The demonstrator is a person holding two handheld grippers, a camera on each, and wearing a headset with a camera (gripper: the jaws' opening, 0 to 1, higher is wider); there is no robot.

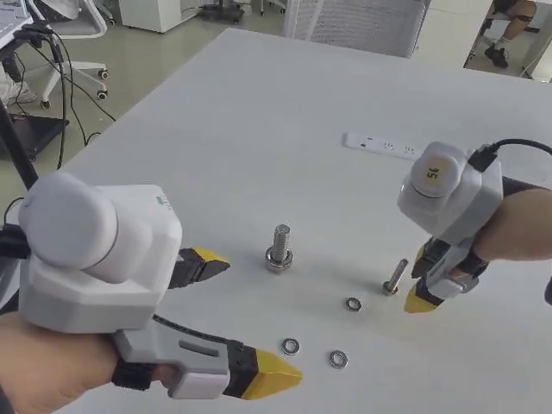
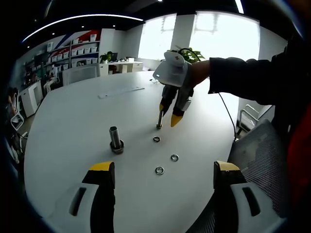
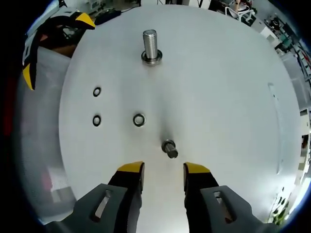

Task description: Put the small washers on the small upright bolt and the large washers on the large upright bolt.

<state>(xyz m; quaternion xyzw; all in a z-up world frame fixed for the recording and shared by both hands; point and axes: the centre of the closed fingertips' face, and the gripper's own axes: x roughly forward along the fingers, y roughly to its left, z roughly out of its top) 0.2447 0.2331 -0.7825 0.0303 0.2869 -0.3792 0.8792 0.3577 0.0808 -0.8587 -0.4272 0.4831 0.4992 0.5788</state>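
Washers (image 1: 332, 359) lie mid-table between left gripper (image 1: 246, 317) and right gripper (image 1: 420, 279), both jaws open, empty.

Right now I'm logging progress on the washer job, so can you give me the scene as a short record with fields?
large bolt: upright, mid-table, ring at its base
small bolt: standing just ahead of the right gripper, not gripped
loose washers: three, flat on the table, on neither bolt
left gripper: fingers open, holding nothing
right gripper: fingers open, holding nothing
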